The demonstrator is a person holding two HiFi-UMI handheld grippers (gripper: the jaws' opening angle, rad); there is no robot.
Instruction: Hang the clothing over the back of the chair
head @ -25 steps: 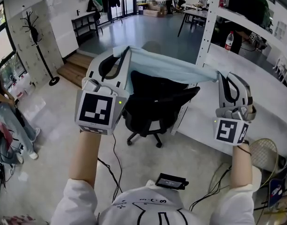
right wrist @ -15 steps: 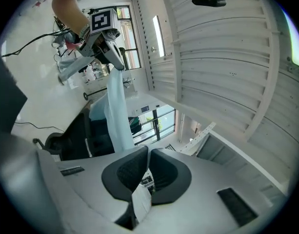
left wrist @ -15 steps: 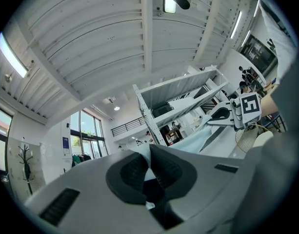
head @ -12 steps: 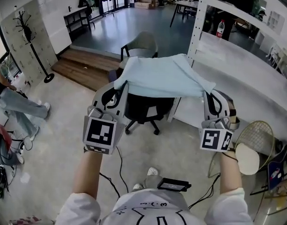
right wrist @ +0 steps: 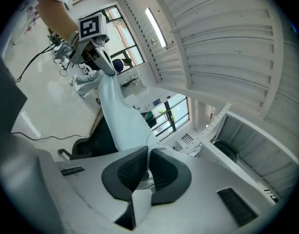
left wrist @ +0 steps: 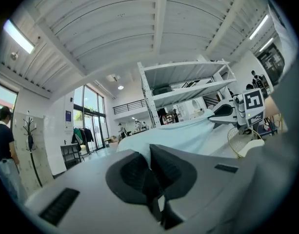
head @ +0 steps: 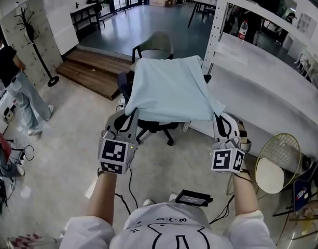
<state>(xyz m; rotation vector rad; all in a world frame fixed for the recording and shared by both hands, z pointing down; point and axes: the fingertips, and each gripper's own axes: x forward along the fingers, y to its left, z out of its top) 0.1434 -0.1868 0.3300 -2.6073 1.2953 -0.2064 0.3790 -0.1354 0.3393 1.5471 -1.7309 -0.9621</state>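
Note:
A pale blue garment (head: 169, 90) is stretched flat between my two grippers and lies over the black office chair (head: 157, 127), hiding most of it. My left gripper (head: 128, 112) is shut on the garment's near left corner. My right gripper (head: 218, 116) is shut on its near right corner. In the left gripper view the cloth (left wrist: 186, 135) runs from the shut jaws toward the right gripper (left wrist: 239, 115). In the right gripper view the cloth (right wrist: 122, 121) leads away from the shut jaws to the left gripper (right wrist: 93, 43), with the dark chair (right wrist: 98, 140) beneath it.
A white shelving rack (head: 262, 82) stands right of the chair. A grey armchair (head: 154, 46) sits beyond it, by wooden steps (head: 96, 69). A person (head: 18, 90) stands at the left near a coat stand (head: 37, 45). A round wire stool (head: 275, 165) and a black device (head: 192, 197) are on the floor near me.
Both grippers have come down and toward me with the garment. The cloth, held high above the chair before, now lies draped over the chair.

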